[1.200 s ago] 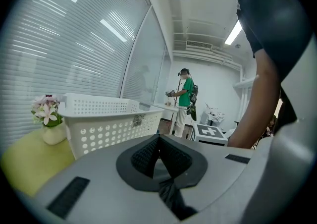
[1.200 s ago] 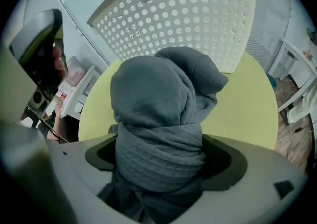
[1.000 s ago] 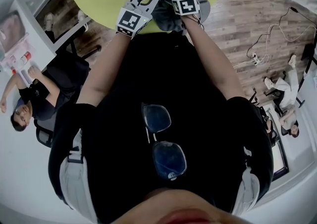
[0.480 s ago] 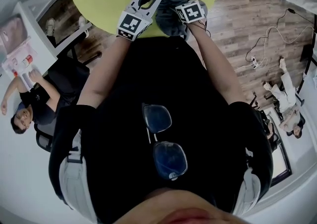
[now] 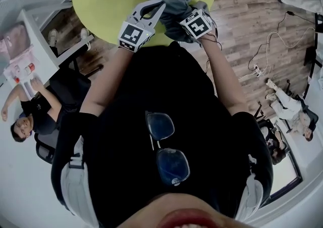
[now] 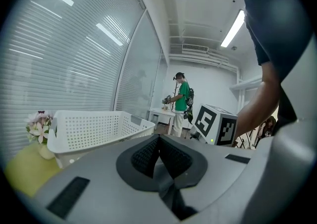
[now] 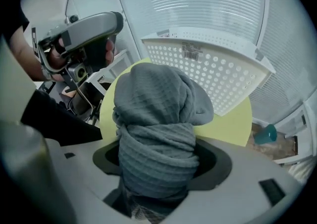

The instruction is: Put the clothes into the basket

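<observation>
Black short-sleeved shirt (image 5: pixel 166 83), 2 grey shoulder straps (image 5: pixel 75 184), glasses (image 5: pixel 166 146) at the collar.

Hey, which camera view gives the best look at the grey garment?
The right gripper view: the grey garment fills its centre, bunched between the jaws of the right gripper, its knit texture plain. The head view shows only a small part near the top, over the yellow-green table. The left gripper view does not show it.

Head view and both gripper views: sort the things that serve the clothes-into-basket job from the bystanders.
Job:
grey garment
right gripper, whose jaws have just been closing and clamp it
white basket
left gripper, shut and empty

Lying about:
flowers beside the basket
teal object on the floor
power strip on the floor
</observation>
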